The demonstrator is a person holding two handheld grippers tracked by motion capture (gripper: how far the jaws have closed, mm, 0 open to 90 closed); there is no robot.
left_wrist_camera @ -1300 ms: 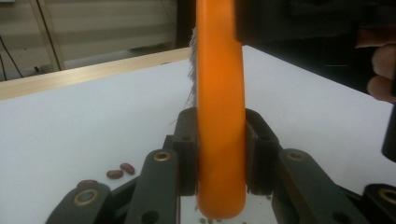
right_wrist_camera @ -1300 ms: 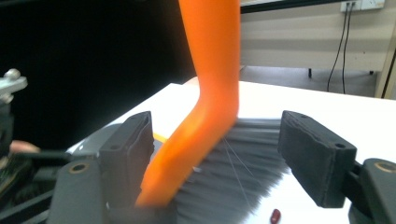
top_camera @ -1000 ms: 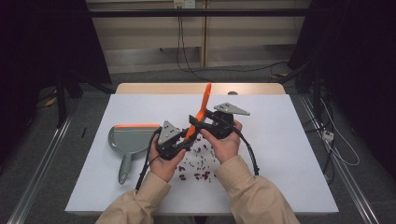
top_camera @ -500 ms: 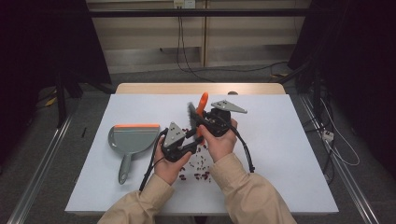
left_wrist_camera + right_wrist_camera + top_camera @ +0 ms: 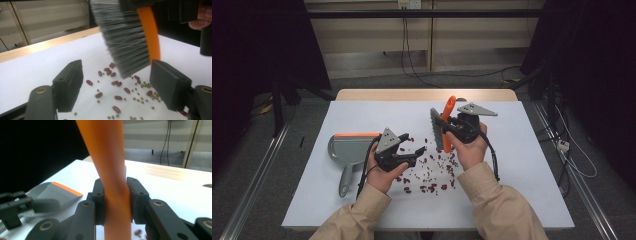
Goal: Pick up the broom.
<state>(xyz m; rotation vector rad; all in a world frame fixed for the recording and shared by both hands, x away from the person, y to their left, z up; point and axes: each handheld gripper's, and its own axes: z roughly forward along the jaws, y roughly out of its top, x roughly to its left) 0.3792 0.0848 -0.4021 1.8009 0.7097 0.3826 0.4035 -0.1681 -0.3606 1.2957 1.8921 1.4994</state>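
The right gripper [image 5: 451,131] pinches the brush [image 5: 438,129] by its orange handle above the scattered beans [image 5: 432,167] mid-table, bristles down for sweeping. The left gripper [image 5: 408,155], its jaws just opening, stands spread and empty beside the dustpan [image 5: 343,150].

You hold a hand brush [image 5: 442,125] with an orange handle [image 5: 110,170] and grey bristles [image 5: 120,37]. It stands nearly upright above the white table [image 5: 522,165], bristles facing 9 o'clock. Below it, toward 7 o'clock, dark red beans [image 5: 432,167] and small green ones [image 5: 140,86] lie scattered loosely.
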